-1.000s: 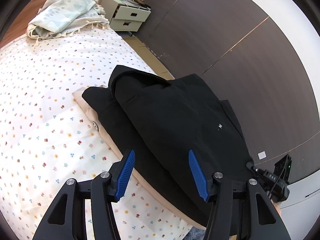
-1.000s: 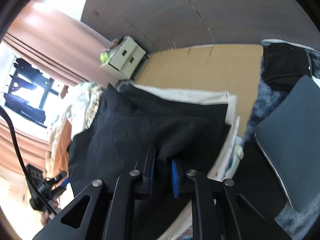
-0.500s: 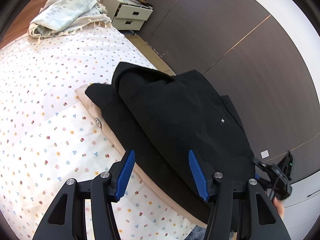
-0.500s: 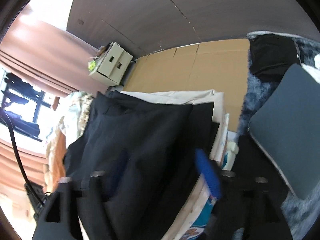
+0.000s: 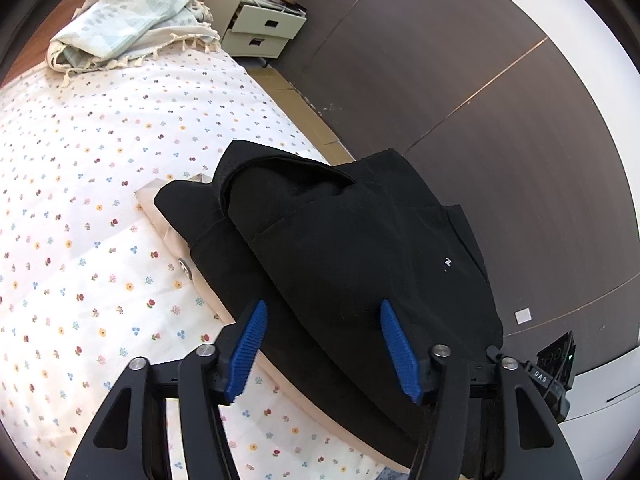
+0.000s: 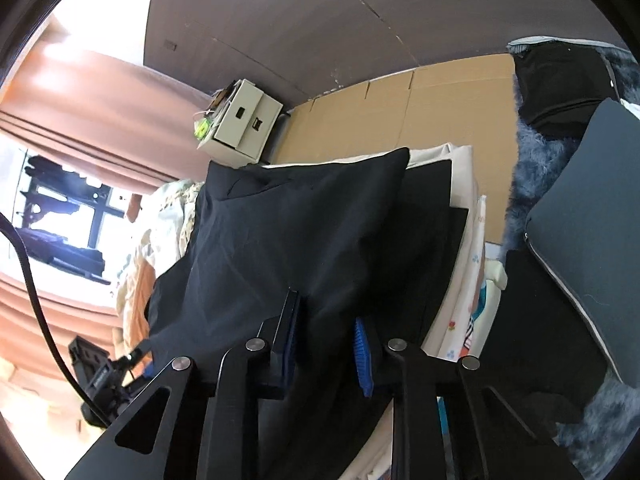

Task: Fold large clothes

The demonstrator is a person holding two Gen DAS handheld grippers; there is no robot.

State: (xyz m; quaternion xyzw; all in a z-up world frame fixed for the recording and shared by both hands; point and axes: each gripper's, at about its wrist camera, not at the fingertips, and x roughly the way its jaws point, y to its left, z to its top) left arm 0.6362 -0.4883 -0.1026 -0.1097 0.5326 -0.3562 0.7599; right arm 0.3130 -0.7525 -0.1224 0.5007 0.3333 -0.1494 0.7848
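A black garment point(image 5: 344, 240) lies folded in layers on a beige garment point(image 5: 160, 216) at the edge of a flowered bed point(image 5: 80, 160). My left gripper point(image 5: 322, 344) is open and empty, hovering over the near edge of the black garment. In the right wrist view the black garment point(image 6: 288, 216) fills the middle. My right gripper point(image 6: 326, 328) is open, its blue pads point(image 6: 362, 348) apart, with black cloth lying between the jaws.
A folded pale blanket point(image 5: 128, 24) lies at the far end of the bed. A white bedside drawer unit point(image 5: 260, 28) stands by the dark wall. Cardboard point(image 6: 400, 116) covers the floor beside the bed. A grey cushion point(image 6: 592, 220) and dark fluffy rug point(image 6: 524, 184) lie at right.
My right gripper was shut on the black cloth a second ago and has opened. The left gripper stayed open and shifted slightly.
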